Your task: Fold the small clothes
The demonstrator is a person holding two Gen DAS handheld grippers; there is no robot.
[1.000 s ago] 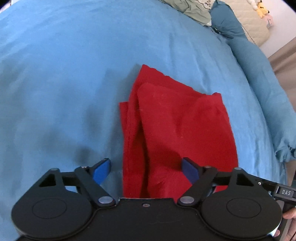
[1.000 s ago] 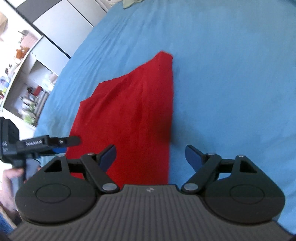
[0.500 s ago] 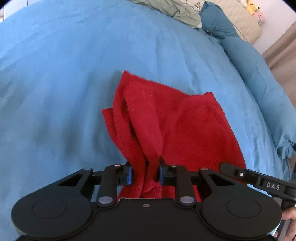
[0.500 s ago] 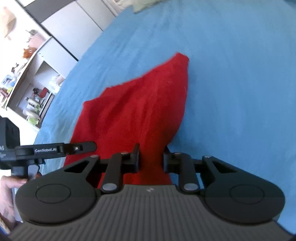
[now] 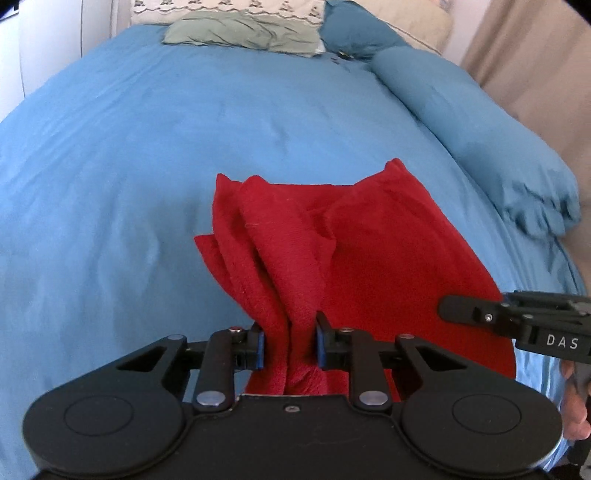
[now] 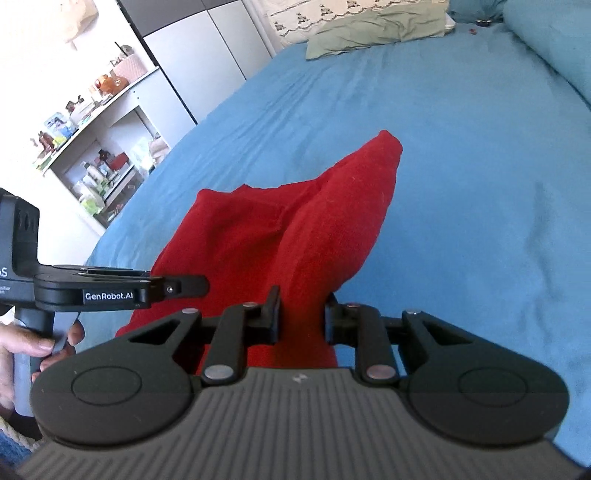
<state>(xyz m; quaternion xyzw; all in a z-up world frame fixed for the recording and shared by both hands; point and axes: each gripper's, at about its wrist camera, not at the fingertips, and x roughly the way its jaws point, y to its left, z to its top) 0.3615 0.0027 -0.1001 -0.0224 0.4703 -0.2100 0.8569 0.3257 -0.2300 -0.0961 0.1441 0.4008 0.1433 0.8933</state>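
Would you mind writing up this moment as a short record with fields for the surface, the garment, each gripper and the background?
surface: blue bed cover
garment: red cloth, bunched, near edge lifted off the bed
left gripper: jaws have just been closing, now shut on the cloth's near edge
right gripper: jaws have just been closing, now shut on the cloth's near edge
background: green pillow at the bed's far end; shelves beside the bed

I read "DAS" in white letters on the black body of my right hand-held gripper (image 5: 456, 313). On the black side of my left hand-held gripper (image 6: 201, 286), white lettering read "GenRobot.AI".
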